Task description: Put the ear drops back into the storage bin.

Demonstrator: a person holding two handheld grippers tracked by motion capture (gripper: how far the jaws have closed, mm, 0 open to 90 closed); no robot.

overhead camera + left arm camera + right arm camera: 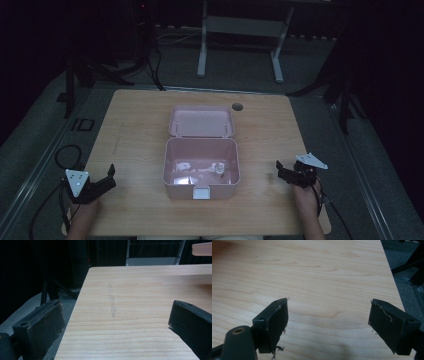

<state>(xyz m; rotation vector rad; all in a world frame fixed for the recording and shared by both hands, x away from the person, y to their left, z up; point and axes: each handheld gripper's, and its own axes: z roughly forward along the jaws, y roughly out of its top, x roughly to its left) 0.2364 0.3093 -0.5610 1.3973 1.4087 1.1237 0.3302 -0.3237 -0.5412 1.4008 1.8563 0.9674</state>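
Pink box (201, 167) sits open mid-table, between the two grippers and well apart from each. The left gripper (109, 176) rests at the table's near left corner, its jaws spread wide with nothing between them; in the left gripper view they frame bare wood and a faint grey streak (111, 300) running away along the grain's cross direction. The right gripper (280, 170) lies near the right edge, jaws likewise parted and empty — its own view looks across plain tabletop (319, 282) toward the far right edge.

The box's long axis runs left to right across the table; its latch tab (201, 193) faces the person, and the lid (201, 121) is hinged back on the far side, lying open and tilted away. A corner of that pink lid shows cut off at the top right of the left gripper view.

Inside the box a few pale small things (202, 169) lie on the floor — too dim and small to identify. The room beyond the table is dark; a white frame (240, 30) stands behind.
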